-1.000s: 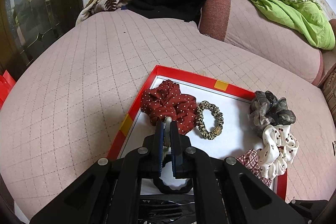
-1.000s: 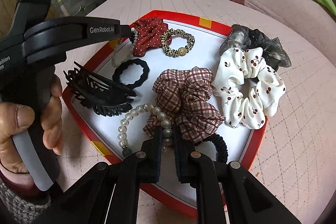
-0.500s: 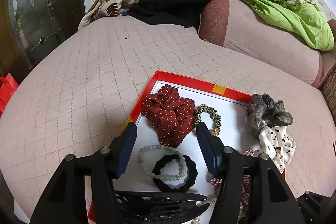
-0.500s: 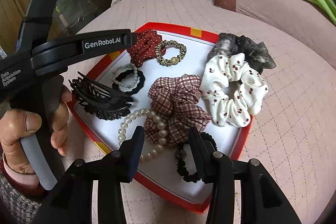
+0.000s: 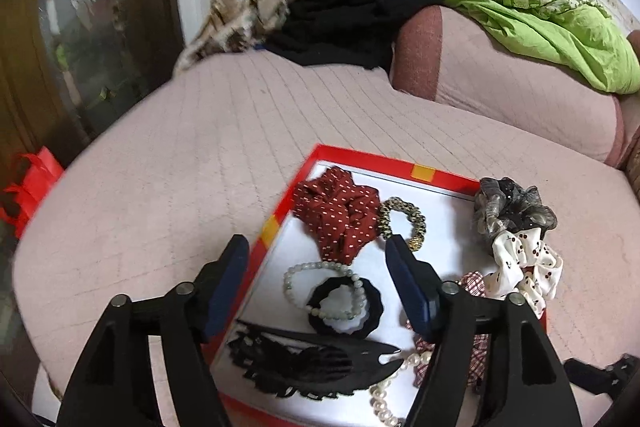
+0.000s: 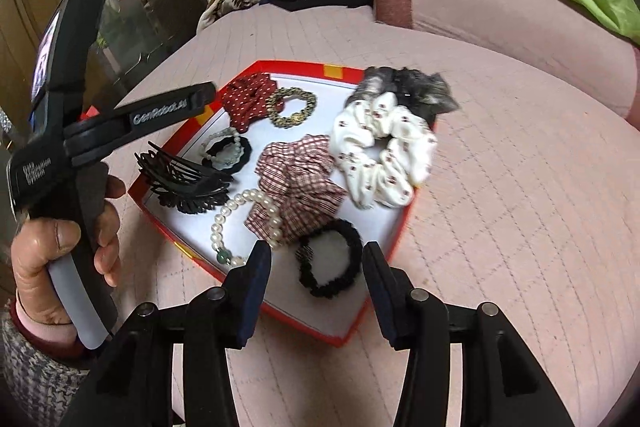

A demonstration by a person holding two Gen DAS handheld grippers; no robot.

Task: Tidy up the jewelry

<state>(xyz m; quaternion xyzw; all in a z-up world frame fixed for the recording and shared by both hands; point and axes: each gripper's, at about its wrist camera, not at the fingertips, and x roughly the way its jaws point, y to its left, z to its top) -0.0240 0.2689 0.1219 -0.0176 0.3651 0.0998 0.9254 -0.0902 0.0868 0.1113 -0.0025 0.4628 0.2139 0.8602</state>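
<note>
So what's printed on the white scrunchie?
Little red cherries on the white scrunchie, seen best in the right wrist view.

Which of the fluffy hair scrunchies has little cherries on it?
The white scrunchie, at the right side of the red tray. The others are dark red with white dots, red-and-white checked, and sheer grey.

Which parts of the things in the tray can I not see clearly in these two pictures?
- Left wrist view: the right finger of the left claw covers most of the checked scrunchie.
- Left wrist view: the bottom edge cuts off the pearl bracelet.
- Right wrist view: the cherry scrunchie hides part of the grey scrunchie, and both are blurred.
</note>
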